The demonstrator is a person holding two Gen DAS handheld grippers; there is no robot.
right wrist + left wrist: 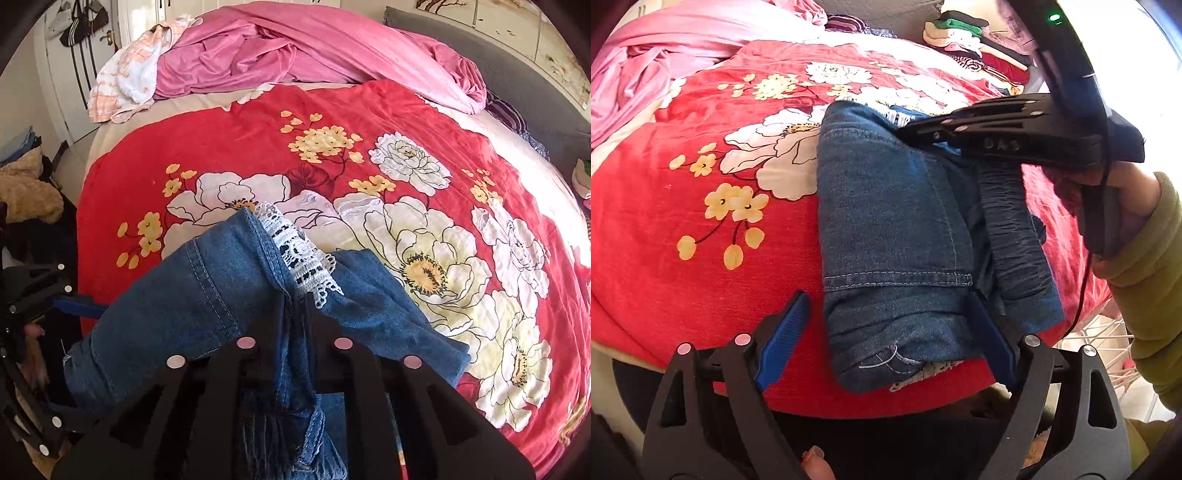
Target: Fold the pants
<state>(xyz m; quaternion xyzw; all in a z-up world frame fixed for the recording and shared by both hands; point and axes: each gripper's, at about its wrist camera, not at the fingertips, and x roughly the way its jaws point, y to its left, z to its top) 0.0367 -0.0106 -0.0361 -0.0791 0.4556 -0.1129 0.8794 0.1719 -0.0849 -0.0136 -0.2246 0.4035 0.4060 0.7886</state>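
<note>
Holding the jeans (897, 229) is your right gripper (297, 299), its jaws pinched tight on a bunch of blue cloth at the bottom middle of its own view. Your left gripper (886, 339) is wide open, with one blue pad (783, 339) on each side of the near end of the bundle. The jeans lie folded small in the middle of the left view, on the red flower blanket (665, 295), close to its near edge. If you pull up too fast, the fold may fall open. The white lace (299, 251) could snag, or the jeans could slide off the bed.
</note>
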